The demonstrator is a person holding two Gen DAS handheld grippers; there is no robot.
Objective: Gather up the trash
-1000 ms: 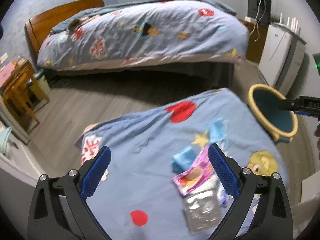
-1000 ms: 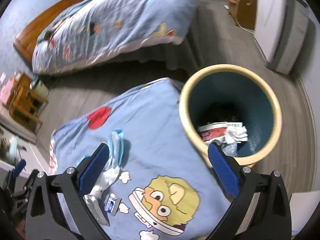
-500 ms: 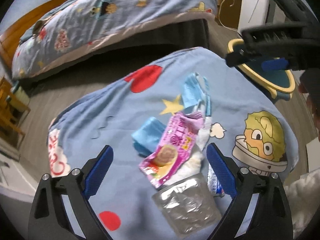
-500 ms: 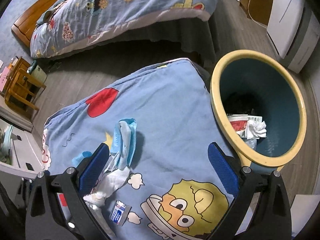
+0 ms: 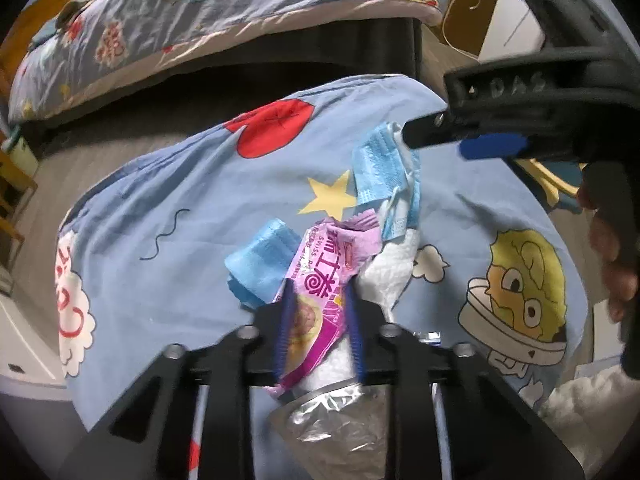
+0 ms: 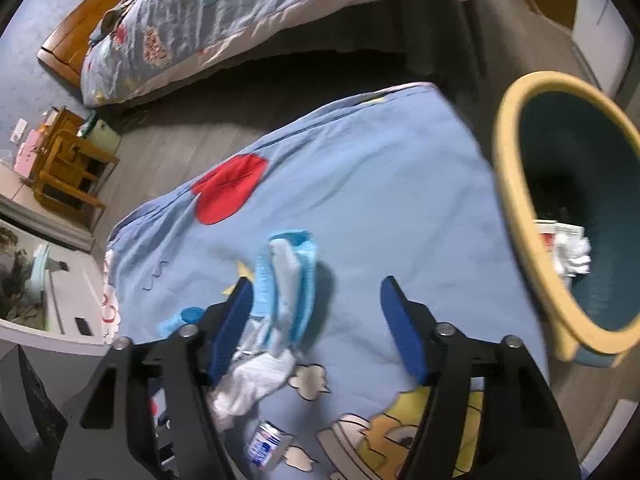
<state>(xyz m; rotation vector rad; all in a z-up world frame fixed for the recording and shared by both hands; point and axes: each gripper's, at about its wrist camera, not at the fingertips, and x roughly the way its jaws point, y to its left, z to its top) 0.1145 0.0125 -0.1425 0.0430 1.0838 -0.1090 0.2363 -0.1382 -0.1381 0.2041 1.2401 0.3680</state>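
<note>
**Two claws over trash on a cartoon bedsheet**

My left claw [image 5: 318, 330] pinches a crinkled pink snack wrapper [image 5: 324, 280] lying on the light blue cartoon-print sheet [image 5: 200, 200]. My right claw [image 6: 316, 320] gapes wide around a crumpled pale blue face mask [image 6: 286, 280], near the yellow-rimmed teal bin [image 6: 516, 200].

We list a pink snack wrapper [image 5: 320, 300], crumpled, printed with white characters and a swirl, lying on the blue quilt. Beside it on its left sits a folded blue mask [image 5: 260, 268]; above it, a second blue mask [image 5: 384, 172], rumpled; to its right, a white tissue [image 5: 390, 268]. Nearest us lies a silver foil pouch [image 5: 336, 424], creased. Aside stands the yellow-rimmed teal bin [image 6: 516, 184], holding paper scraps.
</note>
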